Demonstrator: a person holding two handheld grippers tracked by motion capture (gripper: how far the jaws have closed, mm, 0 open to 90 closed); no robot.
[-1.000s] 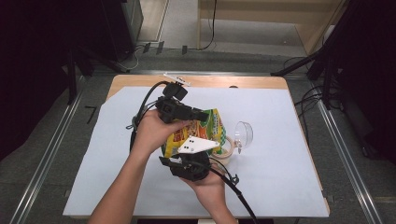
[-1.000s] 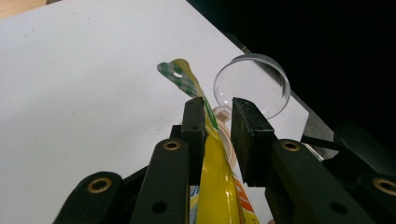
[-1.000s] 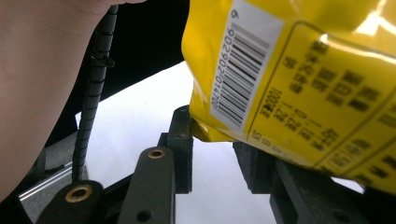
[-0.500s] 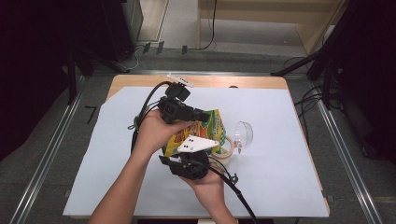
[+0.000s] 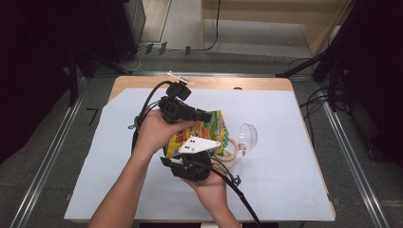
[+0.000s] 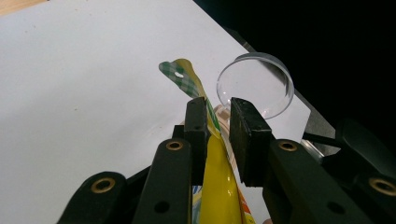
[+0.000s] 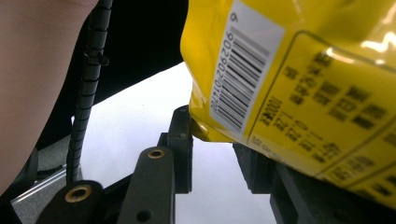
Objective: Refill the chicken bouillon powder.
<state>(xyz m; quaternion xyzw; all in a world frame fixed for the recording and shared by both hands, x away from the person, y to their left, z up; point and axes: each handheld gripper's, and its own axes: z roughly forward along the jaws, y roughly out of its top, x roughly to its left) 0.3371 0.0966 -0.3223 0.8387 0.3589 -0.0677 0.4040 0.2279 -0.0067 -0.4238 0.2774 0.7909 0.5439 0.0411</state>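
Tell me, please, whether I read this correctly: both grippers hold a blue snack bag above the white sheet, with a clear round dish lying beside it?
Not quite: the snack bag is yellow, not blue, as the right gripper view shows plainly. The rest stands: the left gripper and right gripper hold it above the white sheet, with the clear round dish beside it.

A lab recording bay, not a home or a shop.

You stand at a wooden worktop (image 5: 142, 84) covered with a plain white sheet (image 5: 285, 161), set on grey carpet floor (image 5: 43, 142) between metal floor rails (image 5: 354, 156). Dark stands (image 5: 78, 71) flank it, black cables (image 5: 313, 102) trail across the floor, and a light wooden bench (image 5: 266, 9) stands behind: a staged test rig.
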